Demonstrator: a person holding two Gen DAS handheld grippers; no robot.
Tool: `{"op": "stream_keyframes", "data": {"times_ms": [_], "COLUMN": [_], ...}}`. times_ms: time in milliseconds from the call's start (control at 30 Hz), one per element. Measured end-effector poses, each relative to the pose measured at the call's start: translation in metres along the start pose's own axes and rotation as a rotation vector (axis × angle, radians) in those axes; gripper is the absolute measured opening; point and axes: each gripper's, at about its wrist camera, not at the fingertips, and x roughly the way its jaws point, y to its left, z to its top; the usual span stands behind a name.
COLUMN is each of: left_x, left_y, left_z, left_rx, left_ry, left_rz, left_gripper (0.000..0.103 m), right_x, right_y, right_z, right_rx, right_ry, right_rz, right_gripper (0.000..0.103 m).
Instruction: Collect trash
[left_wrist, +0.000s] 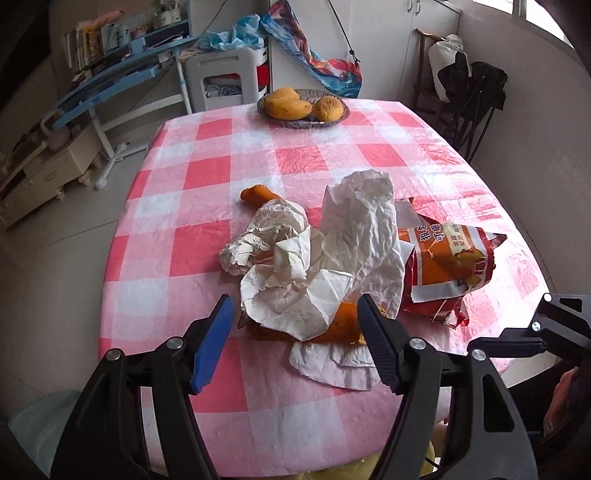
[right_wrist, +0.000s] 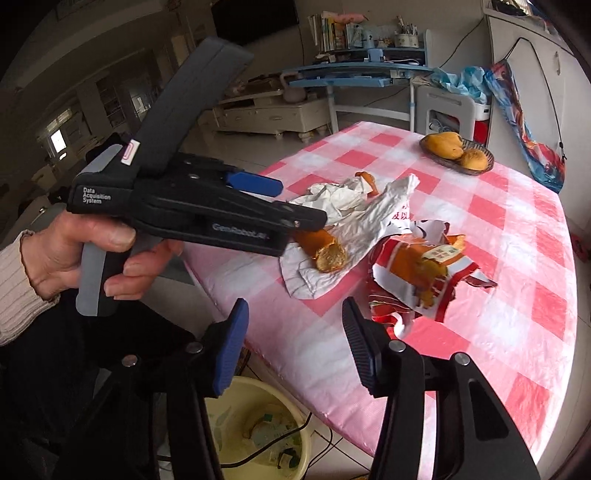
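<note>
Both the left gripper (left_wrist: 291, 332) and right gripper (right_wrist: 291, 347) hang with jaws apart and empty, the crumpled white paper wrapper (left_wrist: 332, 258) just ahead of the left: light, floppy, best pinched at a raised fold.

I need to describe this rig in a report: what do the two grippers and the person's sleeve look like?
Both grippers are black plastic with silver pivot screws; each has one blue pad and one black ribbed pad. The left gripper has a grey grip, a dark grey block on top, and white lettering "Data Acquisition System" and "GenRobot.AI". The right gripper shows the same fingers. The sleeve is cream ribbed knit.
</note>
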Motion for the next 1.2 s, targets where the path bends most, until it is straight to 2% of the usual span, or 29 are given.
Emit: {"op": "stream_keyframes", "data": {"times_ms": [33, 100, 133, 167, 200, 267, 433, 533, 600, 733, 767, 800, 900, 967, 1033, 1100, 1200], "left_x": [0.005, 0.011, 0.012, 0.011, 0.010, 0.004, -0.015, -0.022, -0.025, -0.031, -0.029, -0.028, -0.015, -0.001, 0.001, -0.003, -0.014], "left_y": [0.001, 0.004, 0.007, 0.011, 0.017, 0.026, 0.035, 0.046, 0.064, 0.086, 0.094, 0.099, 0.105, 0.109, 0.109, 0.108, 0.104], "left_z": [0.001, 0.004, 0.007, 0.009, 0.011, 0.013, 0.012, 0.009, 0.006, 0.005, 0.003, 0.002, -0.005, -0.012, -0.013, -0.010, -0.001], "left_rx": [-0.003, 0.005, 0.003, -0.015, -0.048, -0.090, -0.102, -0.142, -0.241, -0.336, -0.387, -0.417, -0.403, -0.415, -0.386, -0.355, -0.292], "left_ry": [0.010, 0.021, 0.020, 0.028, 0.037, 0.031, -0.003, 0.015, 0.021, -0.008, -0.007, 0.001, 0.088, 0.160, 0.177, 0.152, 0.079], "left_rz": [0.005, 0.027, 0.030, 0.008, -0.043, -0.104, -0.126, -0.172, -0.267, -0.334, -0.384, -0.400, -0.226, -0.211, -0.152, -0.081, 0.015], "left_gripper": [0.063, 0.039, 0.032, 0.021, 0.017, 0.015, 0.014, 0.014, 0.014, 0.014, 0.014, 0.014, 0.015, 0.016, 0.024, 0.048, 0.071], "right_x": [0.002, 0.008, 0.011, 0.013, 0.016, 0.021, 0.028, 0.029, 0.028, 0.028, 0.030, 0.031, 0.032, 0.033, 0.035, 0.036, 0.037], "right_y": [-0.003, -0.008, -0.011, -0.014, -0.017, -0.021, -0.020, -0.015, -0.008, 0.002, 0.003, 0.003, 0.003, 0.003, 0.003, 0.005, 0.006], "right_z": [0.002, 0.006, 0.006, 0.006, 0.006, 0.007, 0.007, 0.007, 0.008, 0.014, 0.014, 0.014, 0.016, 0.016, 0.016, 0.016, 0.018], "right_rx": [0.008, 0.027, 0.040, 0.052, 0.064, 0.083, 0.106, 0.083, 0.049, -0.004, -0.004, -0.003, -0.005, -0.004, -0.005, -0.013, -0.019], "right_ry": [-0.001, 0.000, 0.001, 0.003, 0.006, 0.011, 0.023, 0.021, 0.000, -0.022, -0.020, -0.019, -0.011, 0.000, 0.007, 0.006, 0.002], "right_rz": [0.006, 0.002, 0.002, 0.004, 0.003, 0.003, 0.001, -0.015, -0.006, -0.001, -0.001, -0.002, -0.004, -0.007, -0.006, -0.004, 0.002], "right_gripper": [0.051, 0.051, 0.051, 0.051, 0.051, 0.051, 0.051, 0.051, 0.051, 0.051, 0.052, 0.052, 0.052, 0.053, 0.054, 0.055, 0.056]}}
